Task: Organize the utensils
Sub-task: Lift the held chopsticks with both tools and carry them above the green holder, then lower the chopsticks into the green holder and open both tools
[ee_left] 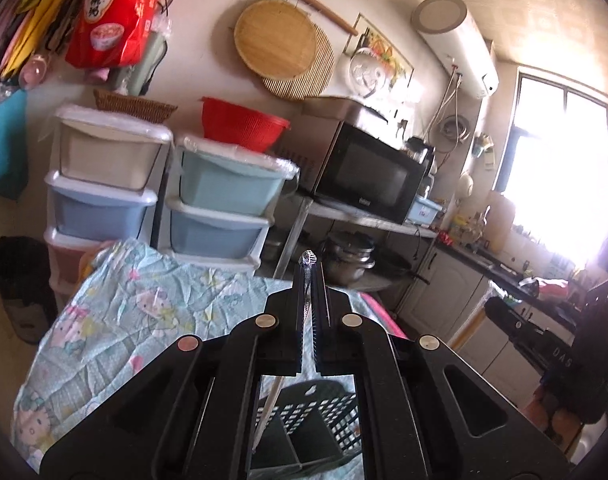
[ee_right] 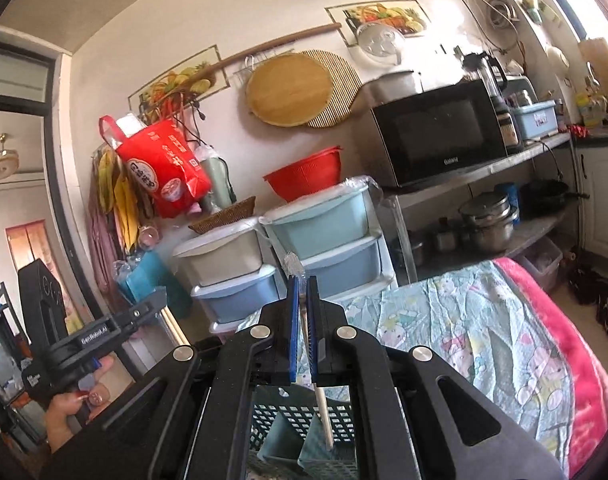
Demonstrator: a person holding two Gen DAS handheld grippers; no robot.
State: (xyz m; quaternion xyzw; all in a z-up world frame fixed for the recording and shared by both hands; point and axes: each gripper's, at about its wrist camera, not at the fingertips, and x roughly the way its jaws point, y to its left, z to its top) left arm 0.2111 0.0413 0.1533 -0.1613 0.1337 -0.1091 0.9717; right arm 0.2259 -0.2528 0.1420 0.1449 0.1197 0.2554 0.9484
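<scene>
My left gripper (ee_left: 311, 280) is shut on a pale wooden chopstick (ee_left: 268, 408) in a clear wrapper. The wrapper's crimped end sticks up past the fingertips. The stick's lower end hangs over a dark perforated utensil basket (ee_left: 327, 408) with dividers. My right gripper (ee_right: 302, 284), with blue pads, is shut on another wrapped chopstick (ee_right: 324, 420). Its lower end reaches down into a compartment of the same basket (ee_right: 288, 416). In the right wrist view, the left gripper (ee_right: 160, 300) is at the far left, held by a hand (ee_right: 64, 412).
The basket stands on a table under a light blue cartoon cloth (ee_left: 144, 300) with a pink blanket edge (ee_right: 575, 360). Behind it are stacked plastic drawers (ee_left: 220, 200), a red colander (ee_left: 244, 124), a microwave (ee_left: 367, 172) on a metal shelf, and pots (ee_right: 487, 220) below.
</scene>
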